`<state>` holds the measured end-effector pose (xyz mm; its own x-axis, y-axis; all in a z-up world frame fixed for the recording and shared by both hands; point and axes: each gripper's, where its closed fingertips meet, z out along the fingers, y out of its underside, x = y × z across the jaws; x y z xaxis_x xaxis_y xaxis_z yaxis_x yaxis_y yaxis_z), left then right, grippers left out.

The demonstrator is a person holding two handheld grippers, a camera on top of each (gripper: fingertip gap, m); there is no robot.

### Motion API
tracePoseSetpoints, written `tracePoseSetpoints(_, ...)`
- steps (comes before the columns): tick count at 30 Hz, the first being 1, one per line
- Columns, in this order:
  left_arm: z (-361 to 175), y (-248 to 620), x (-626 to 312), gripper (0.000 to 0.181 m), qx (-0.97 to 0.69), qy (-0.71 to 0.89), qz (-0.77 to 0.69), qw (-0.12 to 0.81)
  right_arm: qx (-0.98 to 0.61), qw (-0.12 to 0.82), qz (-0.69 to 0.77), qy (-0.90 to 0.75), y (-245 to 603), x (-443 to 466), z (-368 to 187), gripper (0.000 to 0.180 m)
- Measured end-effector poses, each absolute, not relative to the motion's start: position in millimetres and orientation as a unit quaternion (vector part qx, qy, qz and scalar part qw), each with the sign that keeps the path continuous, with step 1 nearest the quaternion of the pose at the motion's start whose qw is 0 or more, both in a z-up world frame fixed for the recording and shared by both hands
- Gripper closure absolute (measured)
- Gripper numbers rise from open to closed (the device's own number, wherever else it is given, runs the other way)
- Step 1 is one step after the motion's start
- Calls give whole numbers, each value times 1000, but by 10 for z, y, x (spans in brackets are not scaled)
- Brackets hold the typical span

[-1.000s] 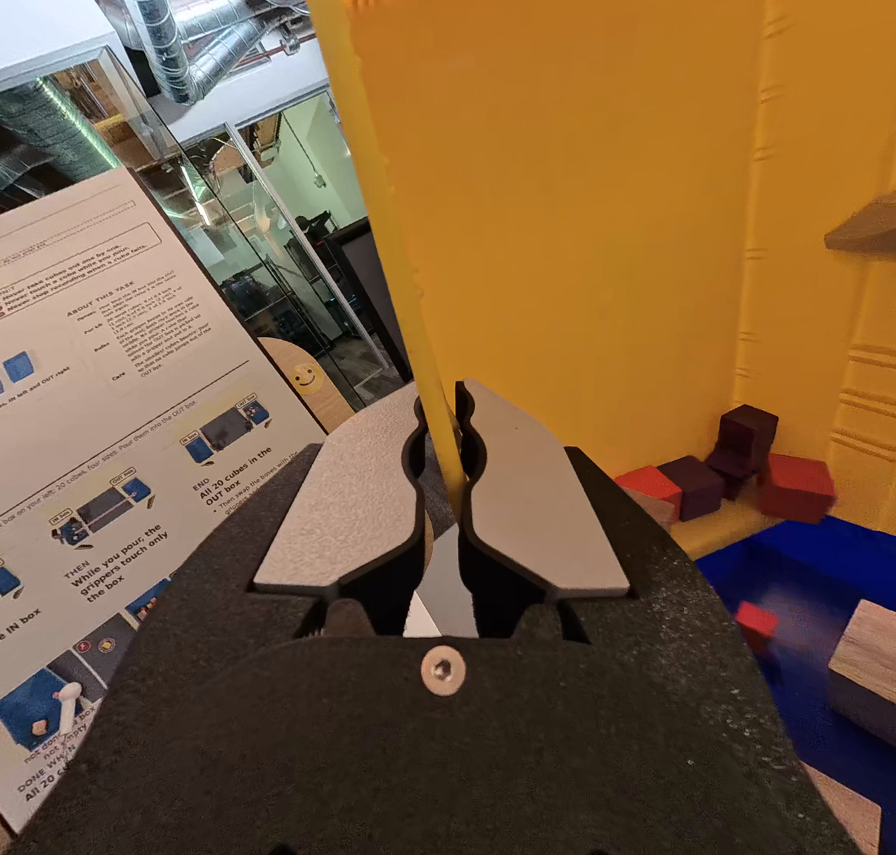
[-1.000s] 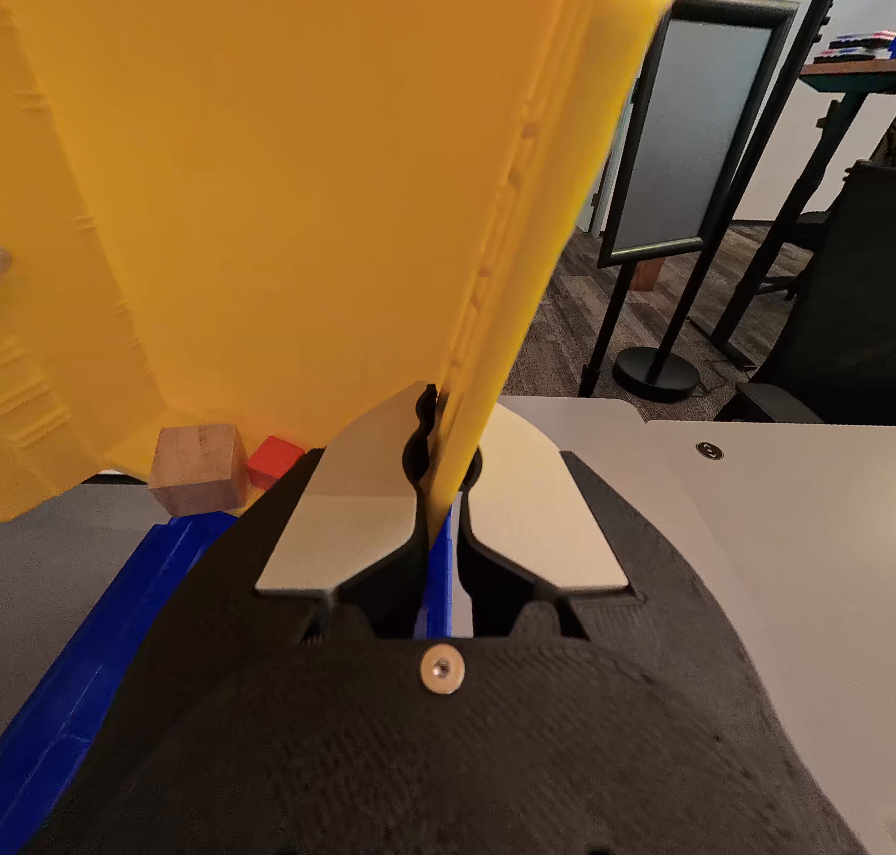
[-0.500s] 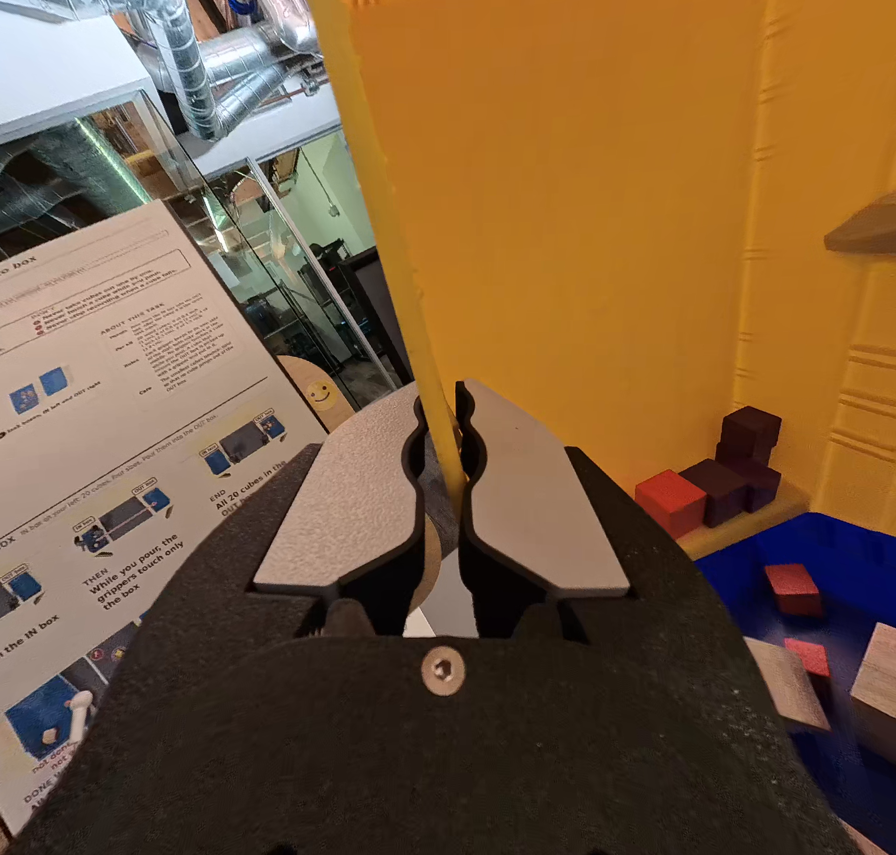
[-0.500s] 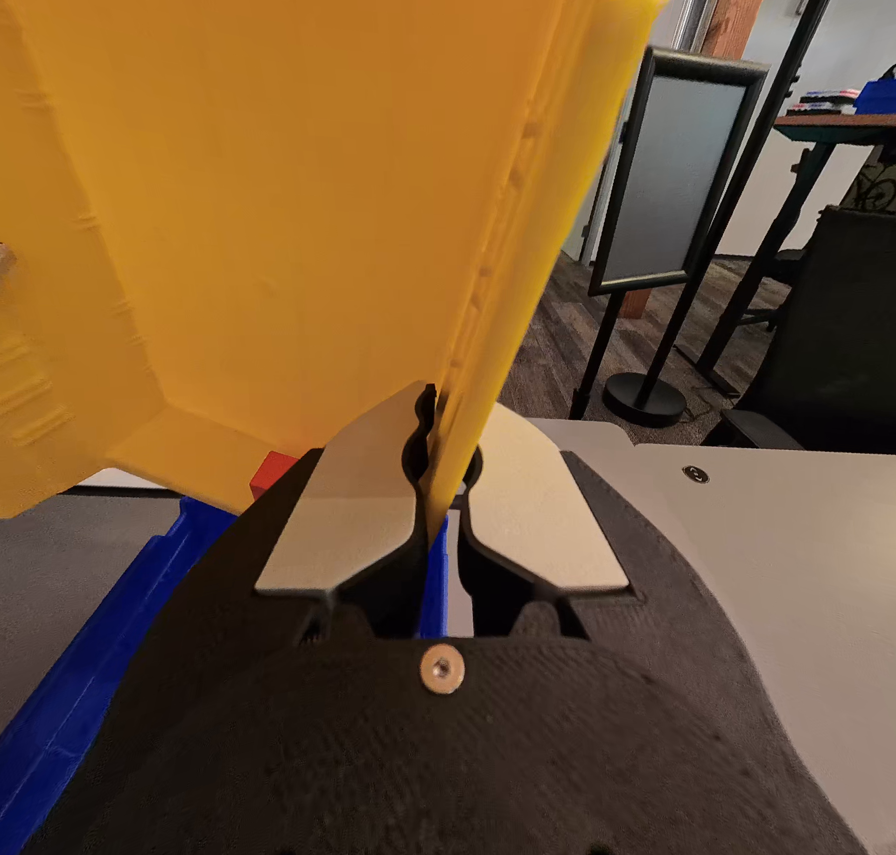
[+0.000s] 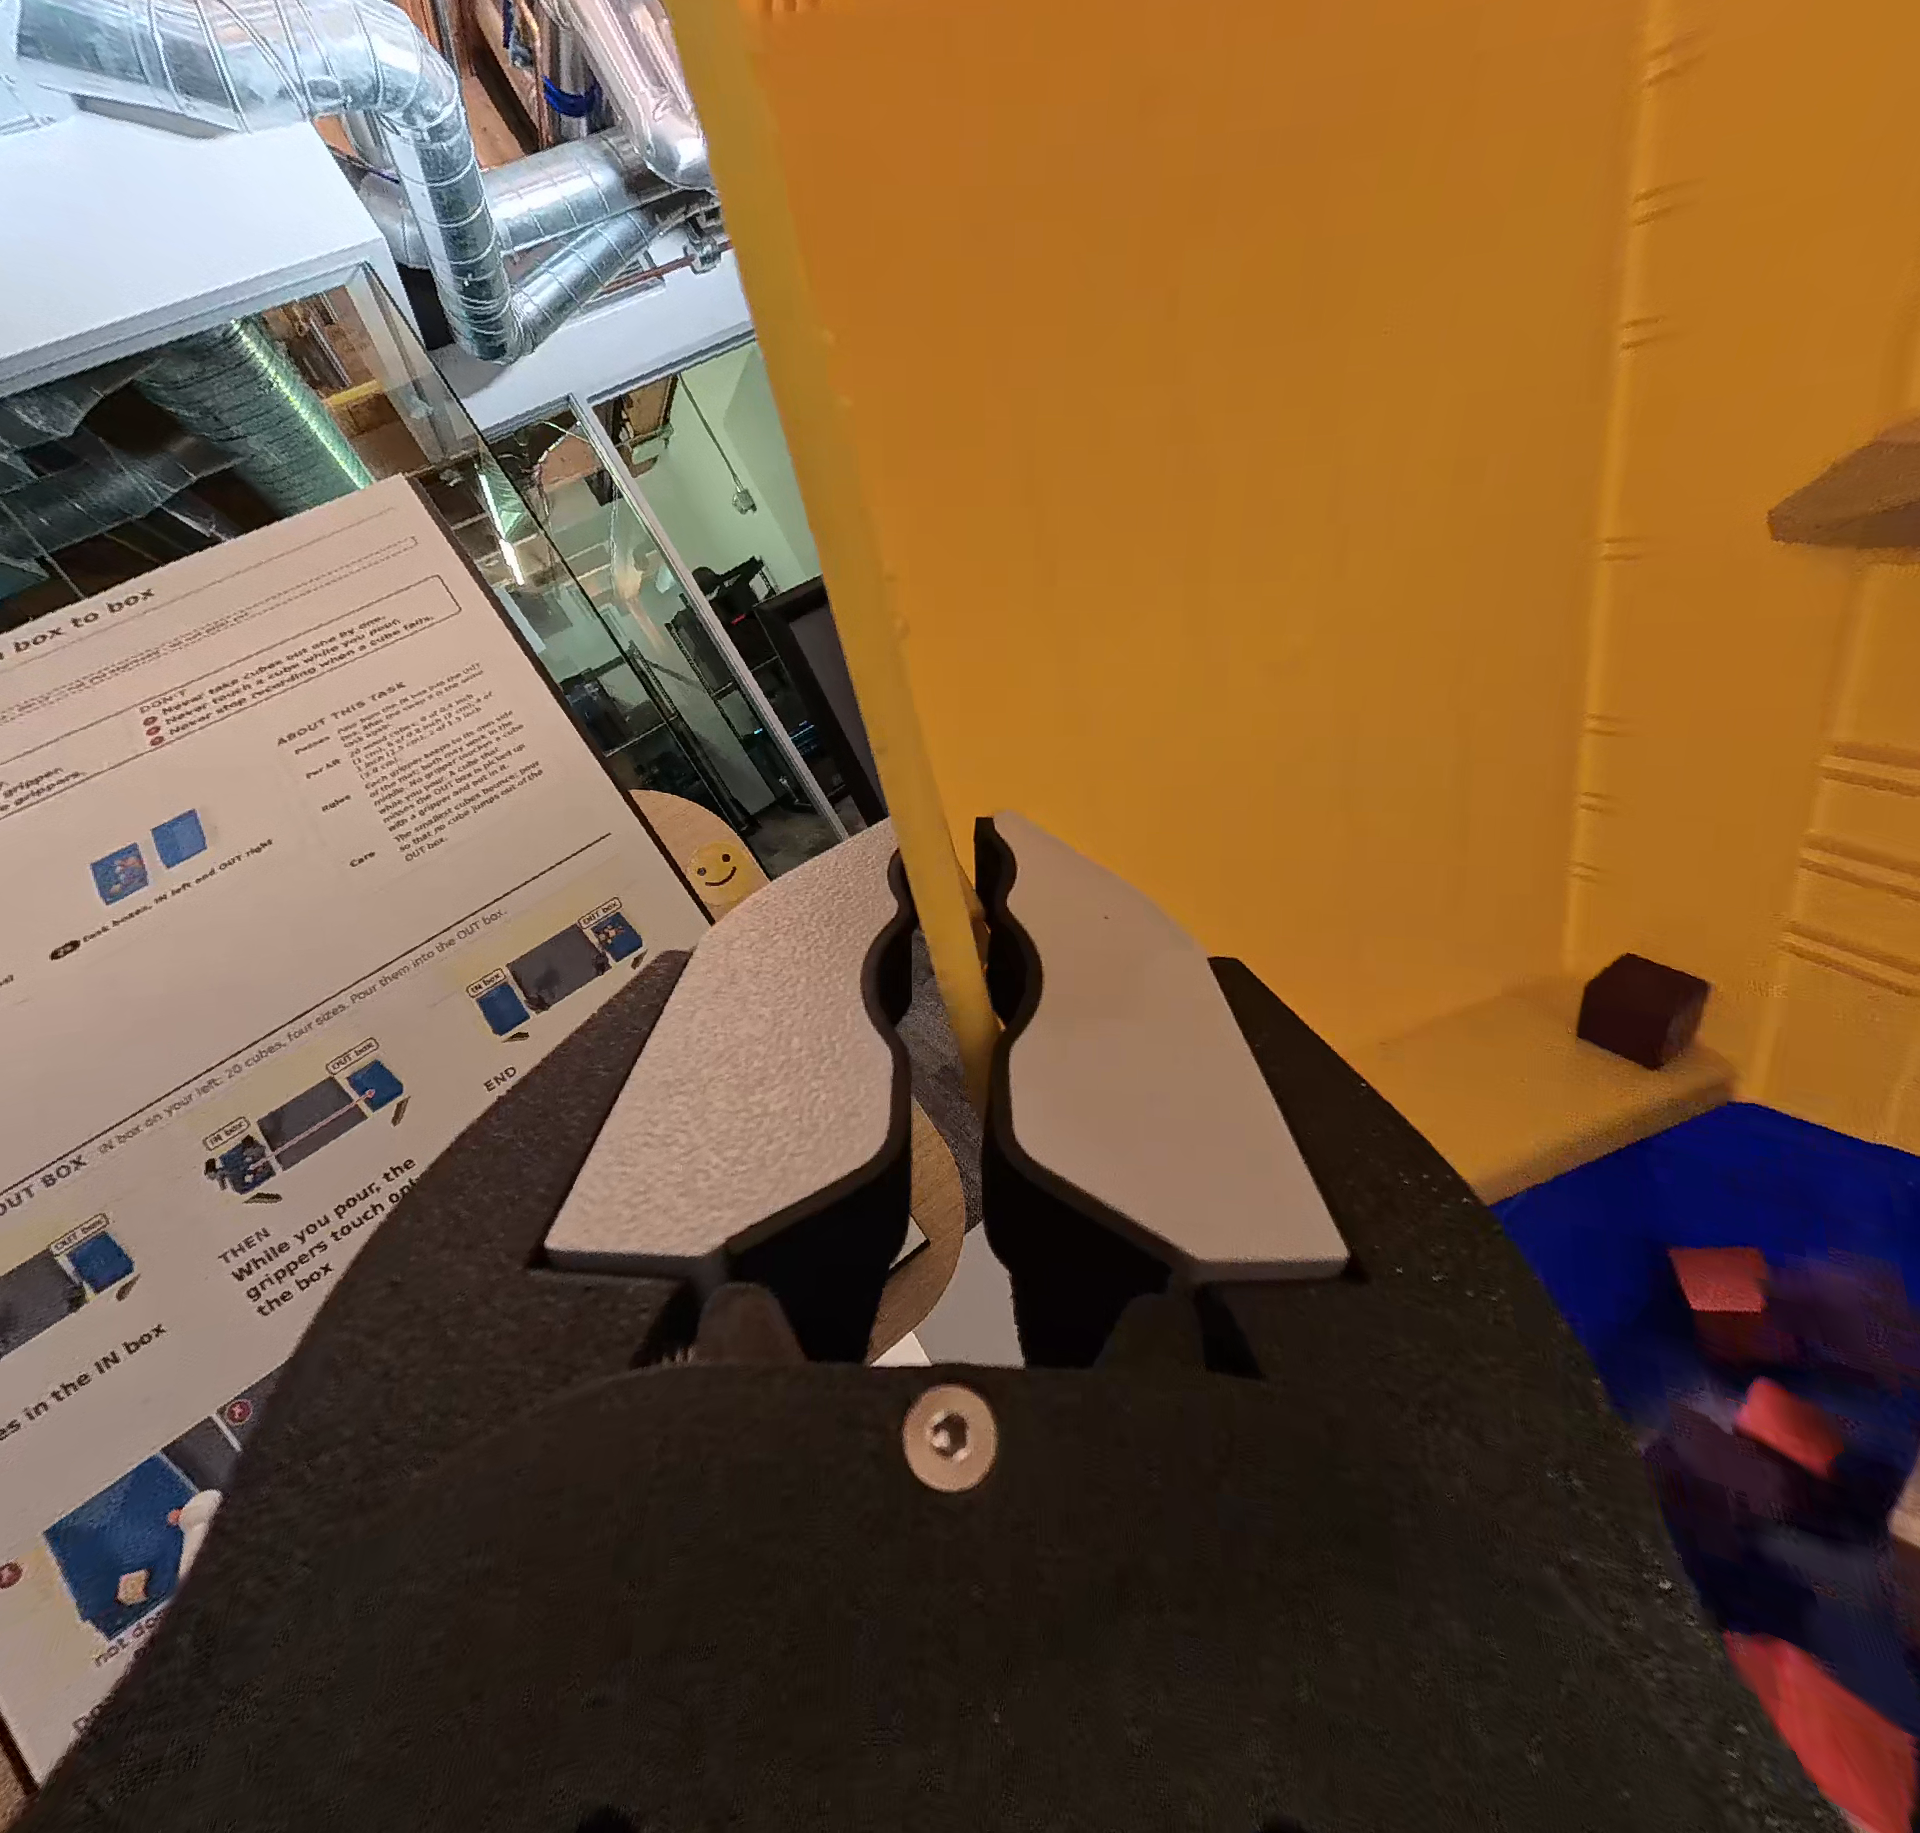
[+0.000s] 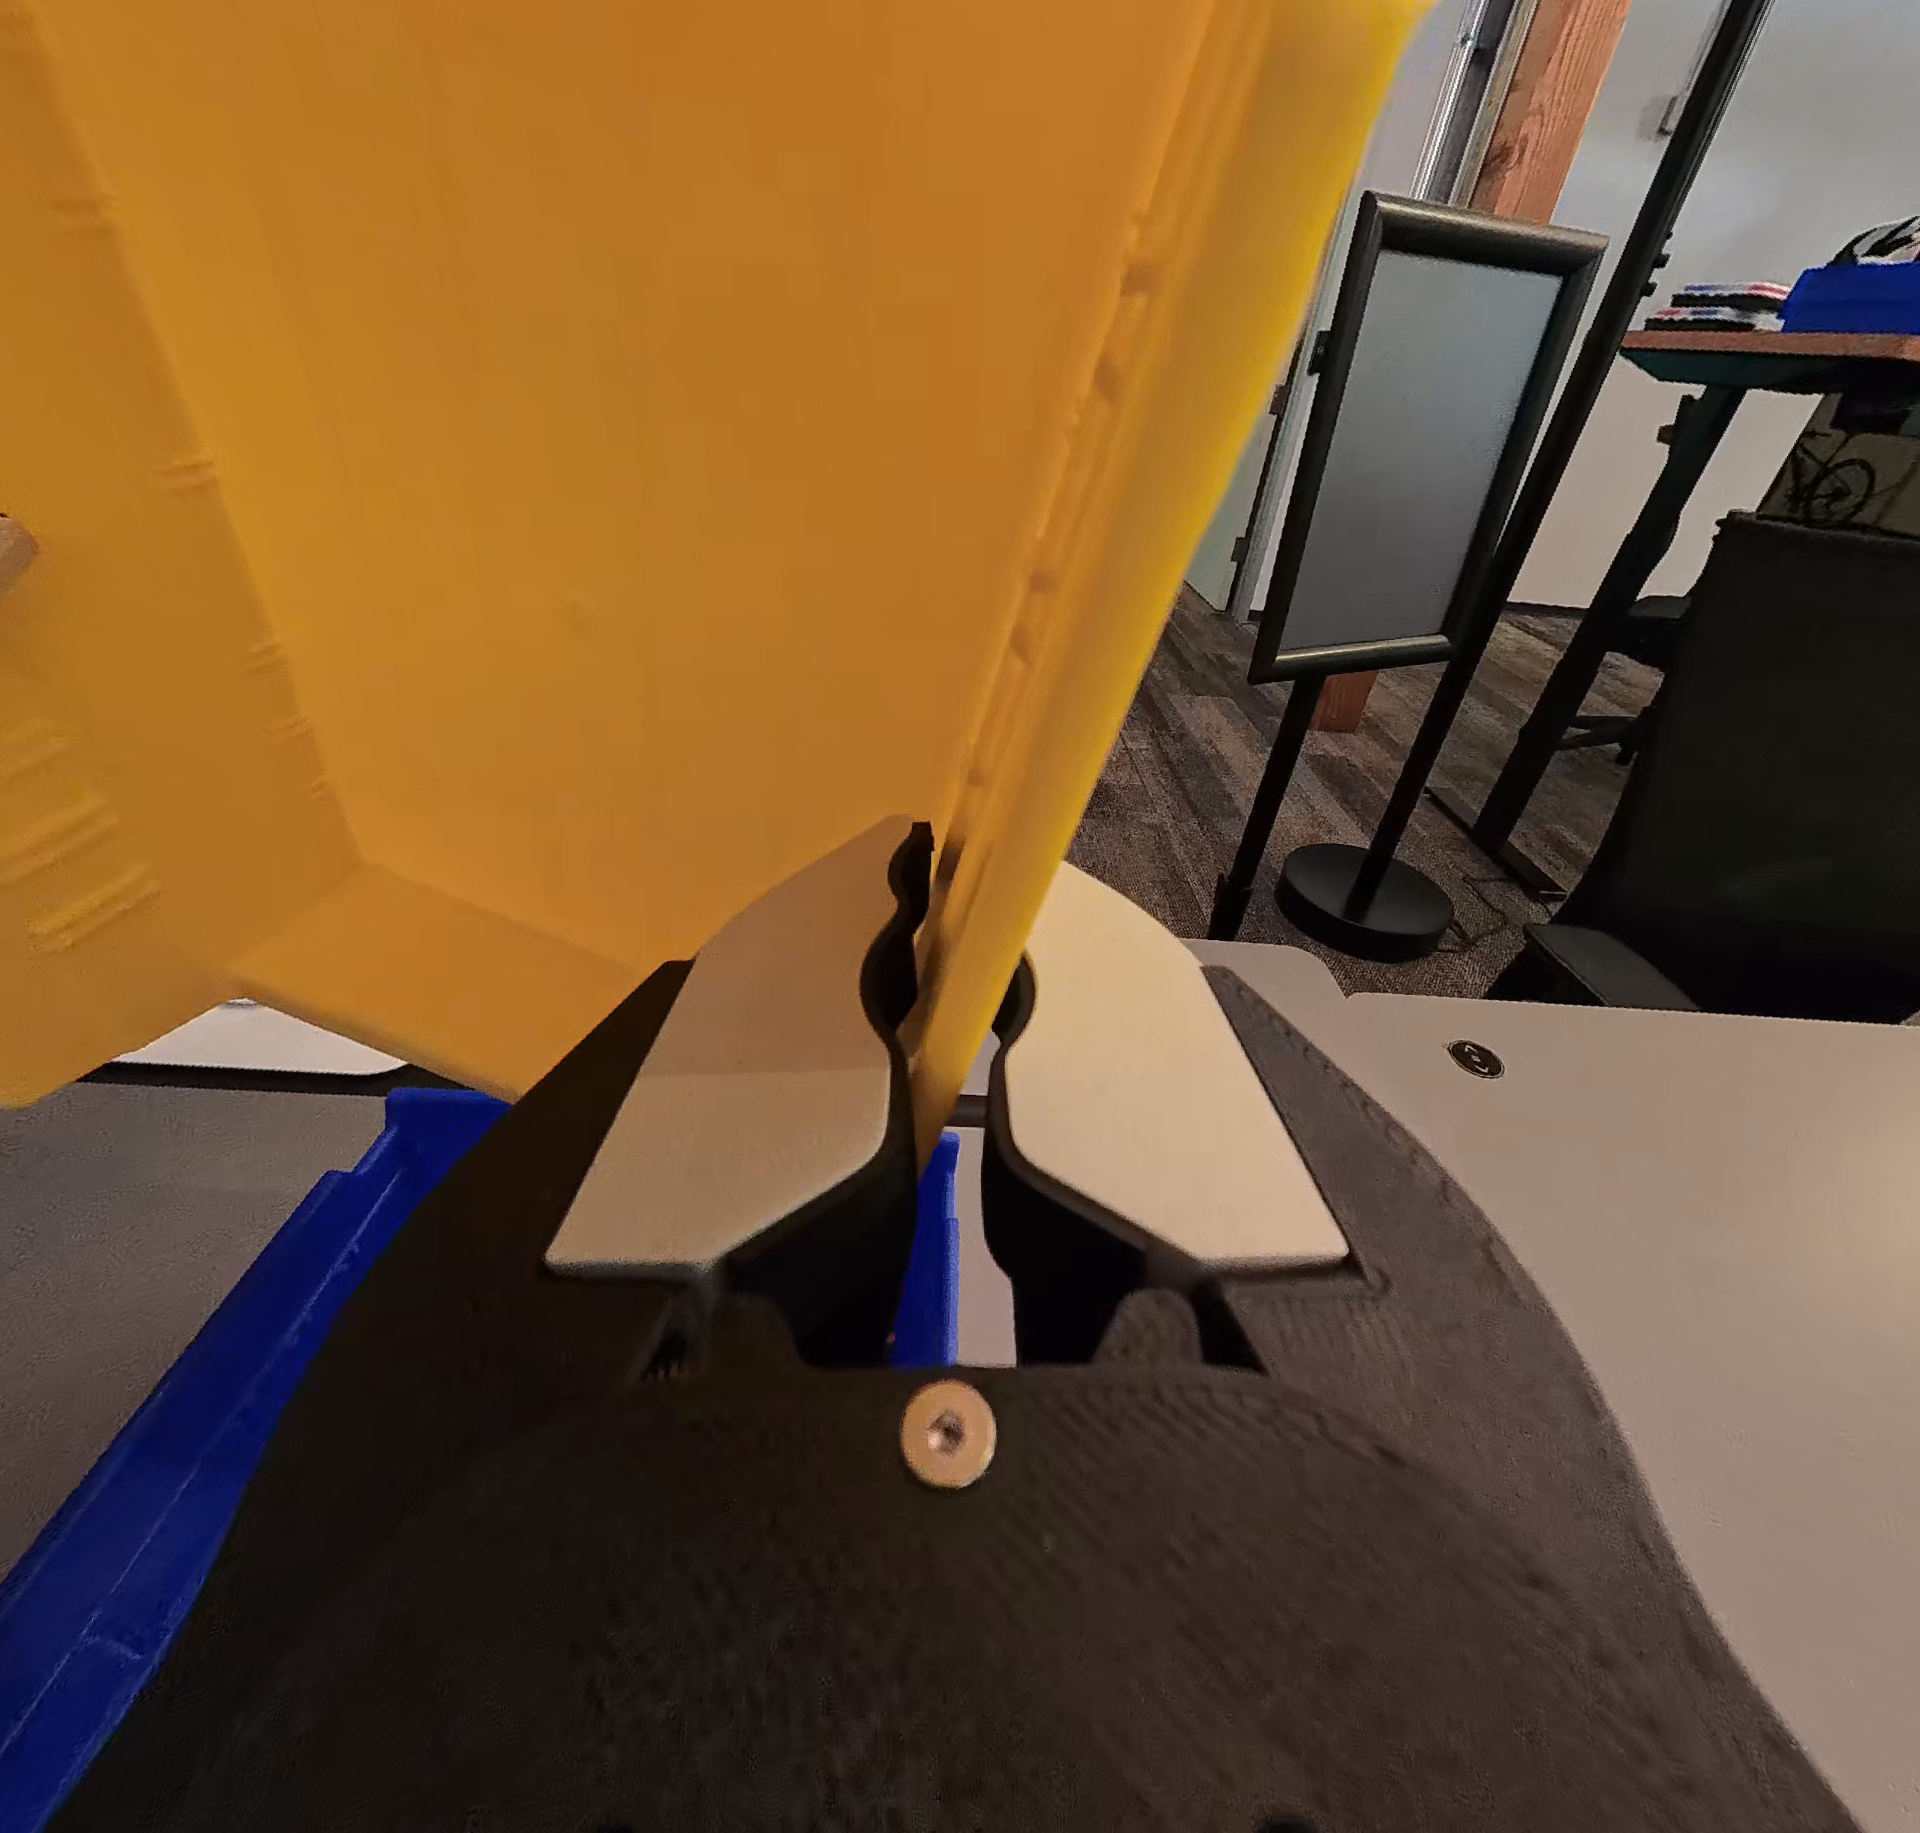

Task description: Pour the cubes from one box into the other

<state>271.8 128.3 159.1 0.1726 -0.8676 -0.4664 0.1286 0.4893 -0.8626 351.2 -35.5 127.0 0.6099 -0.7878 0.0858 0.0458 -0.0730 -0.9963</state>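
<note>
Where the yellow box (image 5: 1299, 433) fills the left wrist view, the blue box (image 5: 1621, 1222) below its lip is cut off, its red and dark cubes (image 5: 1766, 1409) smeared by blur; one dark cube (image 5: 1640, 1010) sits on the lip. The left gripper (image 5: 948, 936) is clenched on the yellow box's thin wall.

From the right wrist view, the yellow box (image 6: 623, 381) hides the blue box (image 6: 208, 1368) interior; the right gripper (image 6: 951, 952) pinches its opposite wall.
</note>
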Motion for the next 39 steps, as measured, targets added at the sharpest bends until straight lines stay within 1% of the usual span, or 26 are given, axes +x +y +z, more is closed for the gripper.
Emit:
tracePoseSetpoints(16,1725,1252,2590,172,-333,513,-374,697,-638,629,-352,271,-384,3397,1424,173)
tracePoseSetpoints(31,1621,1287,2662,173,-380,530,-380,655,-673,594,-326,296,-384,3391,1343,172)
tracePoseSetpoints(39,1615,1326,2640,174,-408,527,-392,634,-688,591,-297,299,-318,3379,1282,170)
